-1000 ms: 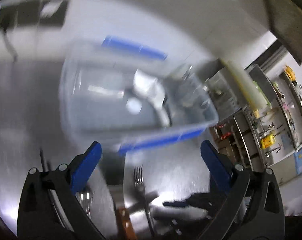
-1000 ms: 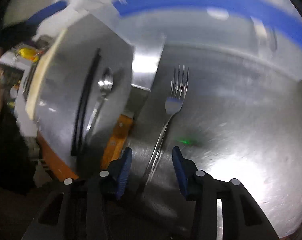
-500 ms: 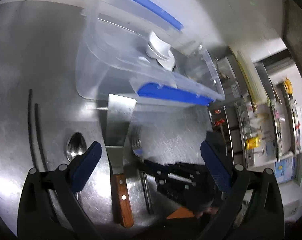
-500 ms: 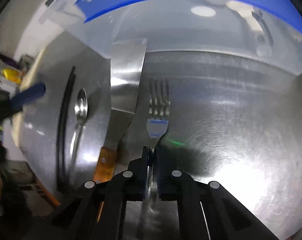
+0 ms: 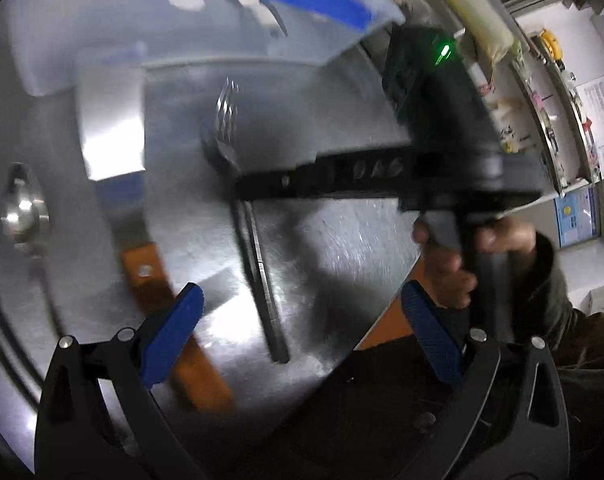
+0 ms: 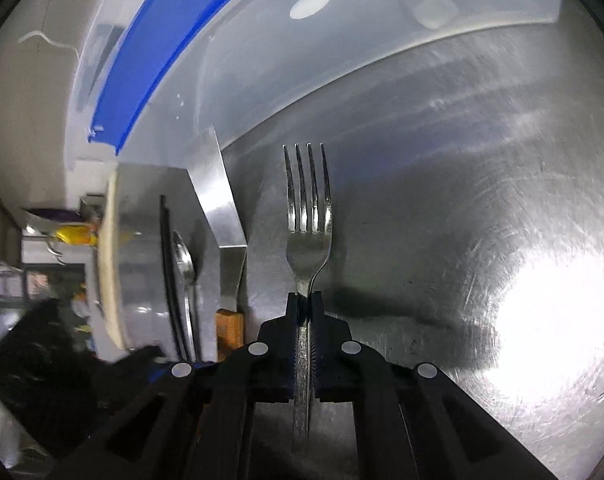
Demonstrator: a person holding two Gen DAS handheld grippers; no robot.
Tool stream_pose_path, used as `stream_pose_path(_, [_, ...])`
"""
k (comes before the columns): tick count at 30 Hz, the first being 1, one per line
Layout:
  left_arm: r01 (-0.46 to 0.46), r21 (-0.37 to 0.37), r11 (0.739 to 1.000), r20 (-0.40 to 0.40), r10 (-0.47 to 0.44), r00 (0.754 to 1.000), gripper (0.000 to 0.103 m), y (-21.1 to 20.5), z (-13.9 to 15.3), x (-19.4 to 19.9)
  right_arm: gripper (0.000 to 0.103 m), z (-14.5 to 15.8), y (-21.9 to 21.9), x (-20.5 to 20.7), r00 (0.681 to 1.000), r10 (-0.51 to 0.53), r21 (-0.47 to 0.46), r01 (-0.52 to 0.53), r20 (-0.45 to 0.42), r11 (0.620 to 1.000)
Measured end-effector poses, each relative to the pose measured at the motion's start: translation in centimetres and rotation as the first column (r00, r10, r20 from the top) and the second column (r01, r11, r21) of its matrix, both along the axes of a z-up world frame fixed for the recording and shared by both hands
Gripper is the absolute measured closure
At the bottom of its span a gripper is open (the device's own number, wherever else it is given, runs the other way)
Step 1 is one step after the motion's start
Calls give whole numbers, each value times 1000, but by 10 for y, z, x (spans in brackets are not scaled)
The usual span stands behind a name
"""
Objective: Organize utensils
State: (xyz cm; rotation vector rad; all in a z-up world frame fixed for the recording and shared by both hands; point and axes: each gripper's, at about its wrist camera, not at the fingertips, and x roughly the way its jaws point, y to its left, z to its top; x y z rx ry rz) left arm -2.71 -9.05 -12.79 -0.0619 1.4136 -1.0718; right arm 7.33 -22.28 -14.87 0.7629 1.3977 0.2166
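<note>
My right gripper (image 6: pixel 304 300) is shut on a steel fork (image 6: pixel 308 216) at its neck and holds it just above the steel table, tines pointing at the clear plastic bin with blue handles (image 6: pixel 262 60). In the left wrist view the right gripper (image 5: pixel 238 184) clamps the fork (image 5: pixel 258 252) from the right. My left gripper (image 5: pixel 298 332) is open and empty, low over the table near the fork's handle end. A spatula with a wooden handle (image 5: pixel 114 128) and a spoon (image 5: pixel 24 208) lie left of the fork.
The bin (image 5: pixel 222 20) stands at the back of the steel table (image 6: pixel 482 240); white items show through its wall. Two black chopsticks (image 6: pixel 167 280) lie beyond the spoon (image 6: pixel 184 264). The table's front edge (image 5: pixel 386 320) is at lower right; shelves stand beyond.
My right gripper closed on the fork's neck and lifted it slightly. My left gripper swung down and closer to the utensils, still open.
</note>
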Motion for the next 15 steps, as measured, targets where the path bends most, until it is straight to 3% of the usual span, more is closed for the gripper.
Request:
stream_pose_path(4, [24, -1, 1000, -35, -24, 999, 8, -15, -11, -2, 96, 4, -9, -9, 1000, -15, 39, 15, 7, 999])
stream_pose_path(6, [24, 1, 1000, -50, -24, 998, 14, -18, -18, 0, 96, 7, -12, -13, 1000, -17, 53, 16, 16, 998])
stream_pose_path(9, [46, 57, 997, -24, -45, 999, 35, -26, -31, -3, 96, 6, -14, -18, 999, -23, 64, 21, 25, 998])
stream_pose_path(11, [76, 70, 995, 1, -76, 997, 64, -32, -34, -6, 96, 7, -24, -23, 999, -24, 72, 22, 27, 997])
stream_pose_path(12, [80, 82, 993, 13, -82, 997, 67, -35, -36, -8, 96, 8, -27, -24, 999, -29, 69, 27, 28, 997])
stream_pose_path(14, [93, 109, 990, 38, -98, 994, 92, -39, -39, -10, 96, 6, -30, -27, 999, -34, 72, 32, 31, 997])
stream_pose_path(15, [96, 116, 989, 32, -100, 994, 92, -40, -42, -11, 97, 6, -29, -25, 999, -35, 69, 32, 32, 997])
